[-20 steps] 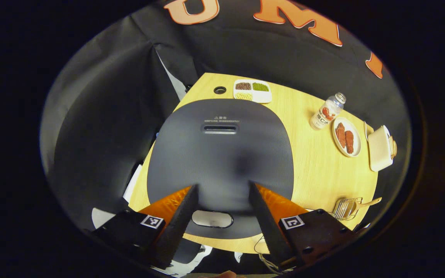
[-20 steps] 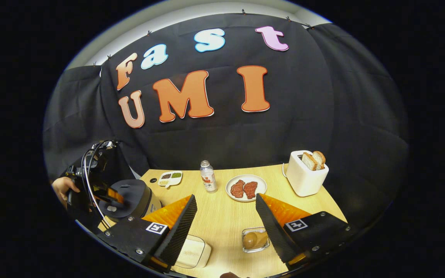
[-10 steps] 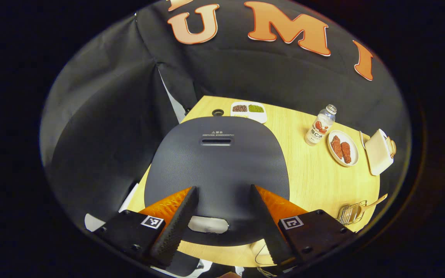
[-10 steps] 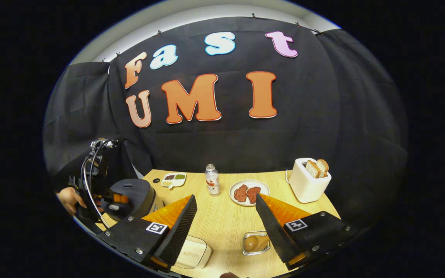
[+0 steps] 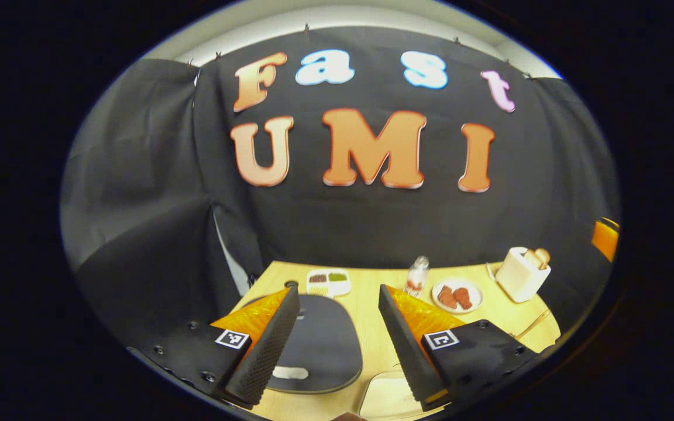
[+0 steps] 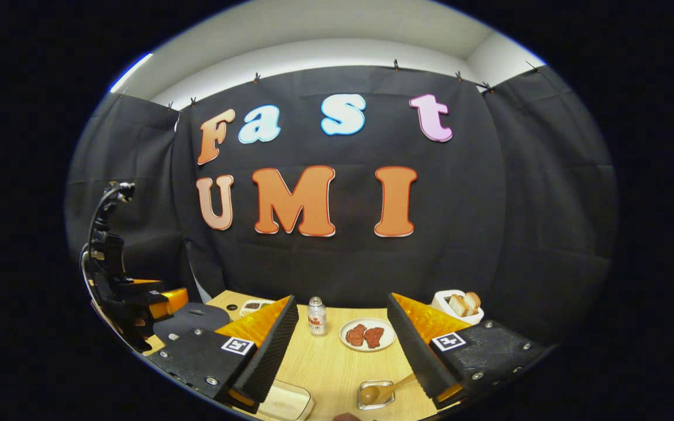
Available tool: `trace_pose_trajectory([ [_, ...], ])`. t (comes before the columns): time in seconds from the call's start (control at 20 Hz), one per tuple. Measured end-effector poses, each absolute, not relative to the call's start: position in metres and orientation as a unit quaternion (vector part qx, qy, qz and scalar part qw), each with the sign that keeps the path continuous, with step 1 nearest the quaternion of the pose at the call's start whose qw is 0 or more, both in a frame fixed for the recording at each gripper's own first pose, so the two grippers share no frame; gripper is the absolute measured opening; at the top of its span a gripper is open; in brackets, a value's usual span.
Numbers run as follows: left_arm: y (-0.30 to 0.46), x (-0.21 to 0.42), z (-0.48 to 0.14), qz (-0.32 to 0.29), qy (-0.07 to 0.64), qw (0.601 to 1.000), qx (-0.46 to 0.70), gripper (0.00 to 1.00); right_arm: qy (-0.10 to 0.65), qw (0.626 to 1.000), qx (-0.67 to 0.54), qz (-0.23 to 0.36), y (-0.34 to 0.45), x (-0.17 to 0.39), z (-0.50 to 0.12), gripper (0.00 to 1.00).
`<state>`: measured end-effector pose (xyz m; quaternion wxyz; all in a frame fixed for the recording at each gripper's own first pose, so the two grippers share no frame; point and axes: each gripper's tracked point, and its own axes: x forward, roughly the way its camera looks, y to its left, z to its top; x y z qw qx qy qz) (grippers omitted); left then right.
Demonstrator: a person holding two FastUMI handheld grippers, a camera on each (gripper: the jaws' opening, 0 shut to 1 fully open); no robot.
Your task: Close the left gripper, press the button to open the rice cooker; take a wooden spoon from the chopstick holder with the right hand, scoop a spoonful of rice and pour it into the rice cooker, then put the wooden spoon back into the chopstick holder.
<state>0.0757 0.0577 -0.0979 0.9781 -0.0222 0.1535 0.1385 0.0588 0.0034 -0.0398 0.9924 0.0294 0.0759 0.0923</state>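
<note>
the left gripper is spread wide and holds nothing, hanging above the near edge of the counter. between and below its fingers lies the rice cooker, its dark lid down, with the pale button at the near rim, just beside the left finger at about 7 o'clock from the lid's middle. nothing touches the button. a pale lidded box sits at 5 o'clock from the cooker, at the very bottom of the left gripper view.

the right gripper is also spread wide and empty, held over the counter. at about 6 o'clock in the right gripper view a wooden spoon rests in a small clear holder, bowl down, its handle slanting up toward 2 o'clock and reaching the inner edge of the right finger (whether it touches, i cannot tell). the rice cooker shows at 9 o'clock, with the left gripper above it.

farther back on the counter stand a divided dish of grains, a small bottle, a plate of meat and a toaster with bread, well apart from both grippers.
</note>
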Motion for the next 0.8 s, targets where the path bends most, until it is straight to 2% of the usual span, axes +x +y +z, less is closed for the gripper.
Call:
trace_pose_trajectory([
  [0.4,0.043,0.051,-0.023,0.110,0.024,0.993,-0.021,0.93,0.023,0.995,0.023,0.096,0.003,0.053,-0.007,0.94],
  [0.8,0.045,0.040,-0.029,0.106,0.011,0.994,-0.020,0.94,0.014,0.995,0.016,0.100,0.004,0.051,-0.006,0.94],
])
